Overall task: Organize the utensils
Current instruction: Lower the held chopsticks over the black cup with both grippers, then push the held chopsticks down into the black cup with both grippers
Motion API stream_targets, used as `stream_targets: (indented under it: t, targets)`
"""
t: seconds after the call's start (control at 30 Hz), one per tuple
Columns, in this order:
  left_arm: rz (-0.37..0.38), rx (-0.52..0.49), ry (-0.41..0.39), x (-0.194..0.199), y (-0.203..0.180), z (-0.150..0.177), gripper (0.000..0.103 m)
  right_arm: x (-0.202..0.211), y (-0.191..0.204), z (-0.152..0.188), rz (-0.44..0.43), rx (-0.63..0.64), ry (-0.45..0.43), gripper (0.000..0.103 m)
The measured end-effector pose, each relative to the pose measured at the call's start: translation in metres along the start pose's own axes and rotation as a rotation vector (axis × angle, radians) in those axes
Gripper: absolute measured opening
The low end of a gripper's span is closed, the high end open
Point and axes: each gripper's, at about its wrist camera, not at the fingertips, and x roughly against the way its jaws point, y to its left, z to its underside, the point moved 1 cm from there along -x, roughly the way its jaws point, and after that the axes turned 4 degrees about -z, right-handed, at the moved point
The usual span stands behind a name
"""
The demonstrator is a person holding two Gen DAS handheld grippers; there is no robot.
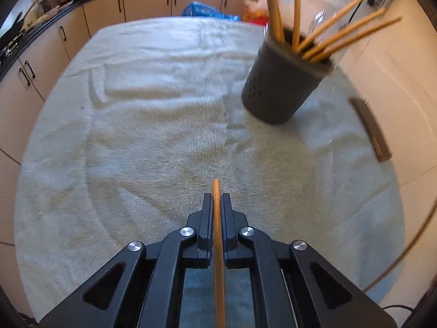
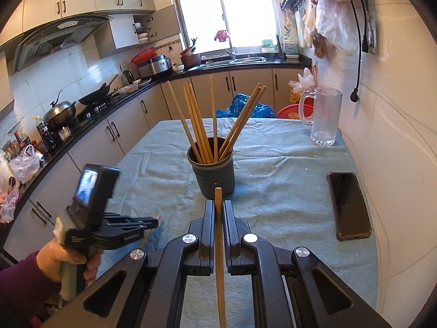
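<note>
Pinched between the pressed-together jaws of the right gripper (image 2: 218,213) is one chopstick (image 2: 219,259), just short of the dark holder (image 2: 214,177). Seven chopsticks (image 2: 198,128) already stand in that holder on the towel-covered worktop (image 2: 273,164). Left of the holder, the left gripper (image 1: 217,205) clamps another chopstick (image 1: 218,246). Judging by this, two remain to drop in.

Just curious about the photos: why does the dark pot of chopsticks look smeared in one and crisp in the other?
Left wrist view: the dark pot and chopsticks are motion-blurred. Right wrist view: the pot is sharp, and the window glares white.
</note>
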Motion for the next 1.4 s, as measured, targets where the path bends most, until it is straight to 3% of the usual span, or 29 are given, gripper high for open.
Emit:
stream_targets:
  t: [0.43, 0.77, 1.4]
  targets:
    - [0.072, 0.009, -0.317, 0.141, 0.001, 0.028, 0.005, 0.037, 0.028, 0.002, -0.029, 0.030, -0.096, 0.006]
    - [0.017, -0.103, -0.531, 0.199, -0.030, 0.045, 0.005, 0.053, 0.036, -0.001, -0.041, 0.043, -0.129, 0.006]
    - [0.080, -0.077, -0.527, 0.216, -0.027, -0.027, 0.004, 0.054, 0.031, -0.062, -0.025, 0.028, -0.188, 0.006]
